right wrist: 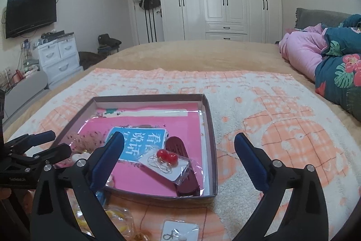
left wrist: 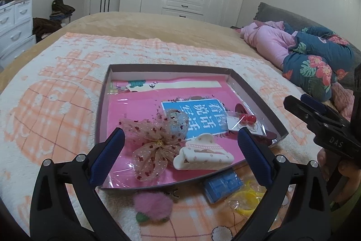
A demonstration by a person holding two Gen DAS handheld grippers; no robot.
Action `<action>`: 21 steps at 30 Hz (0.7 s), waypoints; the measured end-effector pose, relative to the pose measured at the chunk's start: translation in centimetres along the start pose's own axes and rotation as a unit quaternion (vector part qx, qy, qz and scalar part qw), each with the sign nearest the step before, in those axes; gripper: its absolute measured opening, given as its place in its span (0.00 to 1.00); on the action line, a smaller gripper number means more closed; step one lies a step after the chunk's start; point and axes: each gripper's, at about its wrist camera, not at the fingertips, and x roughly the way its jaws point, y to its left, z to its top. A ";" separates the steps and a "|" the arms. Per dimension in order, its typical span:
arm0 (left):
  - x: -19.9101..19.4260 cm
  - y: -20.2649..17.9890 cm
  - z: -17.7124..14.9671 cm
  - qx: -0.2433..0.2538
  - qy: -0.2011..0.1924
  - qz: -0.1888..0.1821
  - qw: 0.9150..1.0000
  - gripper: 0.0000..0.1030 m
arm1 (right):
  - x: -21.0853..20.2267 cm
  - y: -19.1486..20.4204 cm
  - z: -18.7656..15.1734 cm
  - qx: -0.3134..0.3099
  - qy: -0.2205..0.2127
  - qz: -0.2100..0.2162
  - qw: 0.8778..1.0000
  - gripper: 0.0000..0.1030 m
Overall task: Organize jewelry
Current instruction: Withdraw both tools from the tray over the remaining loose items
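A shallow grey box (left wrist: 255, 92) with a pink lining lies on the blanket. In it are a gauze bow (left wrist: 153, 146), a white hair claw (left wrist: 203, 155), a packet of red bead earrings (left wrist: 248, 119) and a dark red clip (left wrist: 240, 108). My left gripper (left wrist: 180, 134) is open above the bow and claw, holding nothing. My right gripper (right wrist: 180, 139) is open over the box's near right corner (right wrist: 212, 150), above the red bead earrings (right wrist: 167, 155) and dark red clip (right wrist: 174, 145), also empty. Each gripper shows in the other's view: right (left wrist: 297, 99), left (right wrist: 59, 141).
In front of the box lie a pink pompom (left wrist: 153, 204), a small blue box (left wrist: 222, 186), a yellow item in a clear packet (left wrist: 248, 198) and a carded earring (right wrist: 180, 232). Pink and floral quilts (left wrist: 315, 55) are piled at the right. A white dresser (right wrist: 58, 58) stands left.
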 end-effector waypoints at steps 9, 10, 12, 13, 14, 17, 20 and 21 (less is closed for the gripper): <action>-1.8 -0.2 0.0 0.002 -0.017 0.007 1.000 0.89 | -2.2 0.8 0.0 -0.007 -0.017 0.002 1.000 0.93; -2.1 -0.2 0.0 0.001 -0.020 0.008 1.000 0.89 | -2.5 0.9 -0.1 -0.008 -0.019 0.003 1.000 0.93; -2.7 -0.2 0.0 -0.002 -0.027 0.009 1.000 0.89 | -3.0 1.1 -0.2 -0.012 -0.024 0.003 1.000 0.94; -3.0 -0.2 0.0 -0.003 -0.031 0.009 0.999 0.89 | -3.3 1.2 -0.2 -0.015 -0.026 0.002 1.000 0.94; -3.2 -0.2 0.0 -0.004 -0.034 0.009 0.999 0.89 | -3.6 1.3 -0.2 -0.018 -0.029 0.000 0.999 0.94; -4.1 -0.1 0.1 -0.006 -0.046 0.011 0.999 0.89 | -4.5 1.6 -0.2 -0.026 -0.040 -0.001 0.999 0.94; -5.0 -0.2 0.1 -0.007 -0.057 0.012 0.998 0.89 | -5.6 2.0 -0.3 -0.037 -0.054 -0.004 0.998 0.94; -5.2 -0.3 0.1 -0.006 -0.059 0.012 0.998 0.89 | -6.0 2.1 -0.4 -0.041 -0.057 -0.003 0.998 0.94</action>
